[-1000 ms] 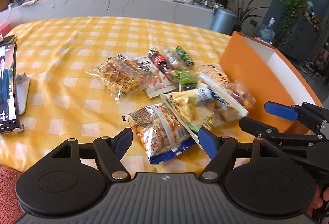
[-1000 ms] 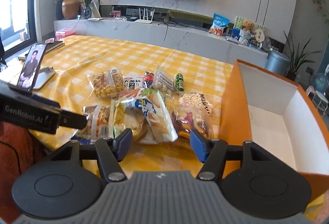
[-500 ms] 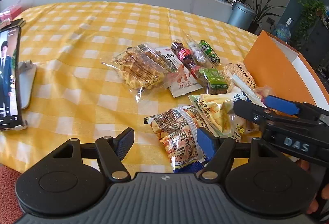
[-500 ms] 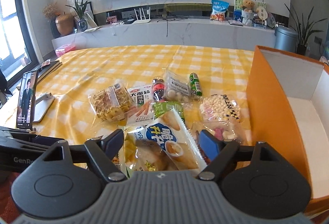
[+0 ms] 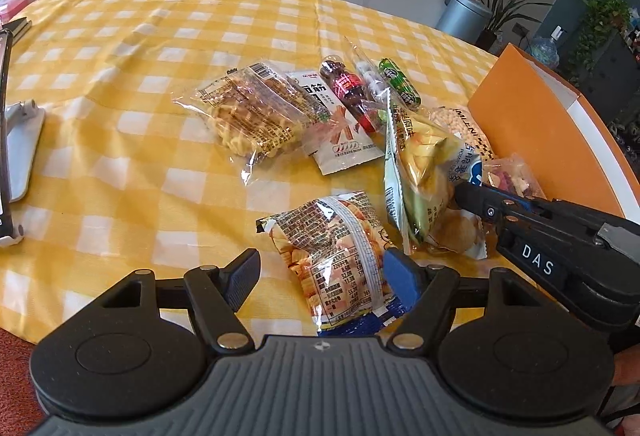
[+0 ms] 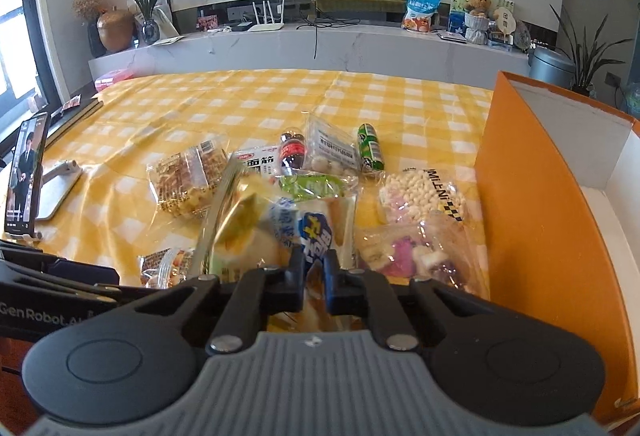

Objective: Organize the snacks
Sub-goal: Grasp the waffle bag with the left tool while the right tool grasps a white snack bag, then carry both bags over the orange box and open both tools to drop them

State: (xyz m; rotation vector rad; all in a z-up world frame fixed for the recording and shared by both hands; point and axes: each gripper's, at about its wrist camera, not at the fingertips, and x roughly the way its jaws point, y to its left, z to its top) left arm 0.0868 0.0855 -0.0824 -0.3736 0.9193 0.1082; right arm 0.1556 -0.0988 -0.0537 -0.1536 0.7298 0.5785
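Yellow-checked cloth covers the counter [image 5: 120,139] in the left wrist view, snacks scattered across its middle. Near the camera, the left tool [image 5: 320,272] stands released, its fingers either side of a printed snack bag [image 5: 340,256] without gripping it. At right, the right tool [image 5: 468,195] pinches the chip bag [image 5: 420,171], which tilts up off the cloth beside the orange box [image 5: 532,131]. From the right wrist view, the right tool [image 6: 314,276] is clenched on that chip bag [image 6: 280,232], with the box's [image 6: 532,220] open white interior to the right. The pick-up step looks under way; next the bag probably needs lifting over the box's orange wall and letting go inside.
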